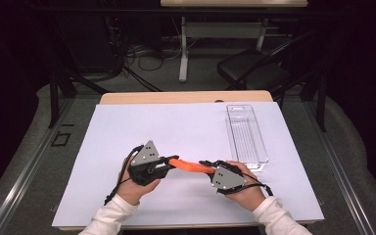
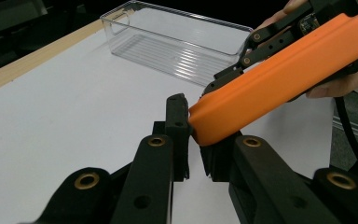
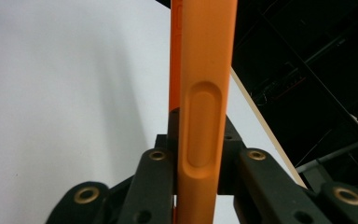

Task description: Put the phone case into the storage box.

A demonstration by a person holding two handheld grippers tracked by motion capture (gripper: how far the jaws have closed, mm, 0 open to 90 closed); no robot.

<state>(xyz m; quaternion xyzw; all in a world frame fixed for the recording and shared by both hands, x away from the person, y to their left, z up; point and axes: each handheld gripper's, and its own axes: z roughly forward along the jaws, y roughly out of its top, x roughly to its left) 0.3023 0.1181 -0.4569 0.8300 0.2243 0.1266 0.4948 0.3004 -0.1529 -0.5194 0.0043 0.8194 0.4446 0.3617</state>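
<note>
While both forearms in white sleeves reach in from the near edge of the table, an orange case (image 1: 192, 166) is held in the air between two hand-held grippers above a white sheet (image 1: 176, 127) that covers most of the wooden tabletop (image 1: 186, 97). The right gripper (image 1: 209, 165) is seen clamped on one end of the case; in the right gripper view the jaws are pressed against both sides of the orange case (image 3: 205, 107), which stands edge-on between them with an oval raised button on its narrow side. The left gripper (image 1: 172, 160) is met by the other end: in the left gripper view the rounded corner of the orange case (image 2: 279, 74) sits in the gap between the two black jaws, touching the right-hand one, though whether they are pressing on it cannot be told. The right gripper (image 2: 242, 60) is also seen farther off there, held by a hand (image 2: 340, 79). A clear plastic tray (image 1: 246, 134) is seen lying on the sheet to the far right, well apart from the grippers, its ribbed bottom (image 2: 172, 51) visible through the walls.
</note>
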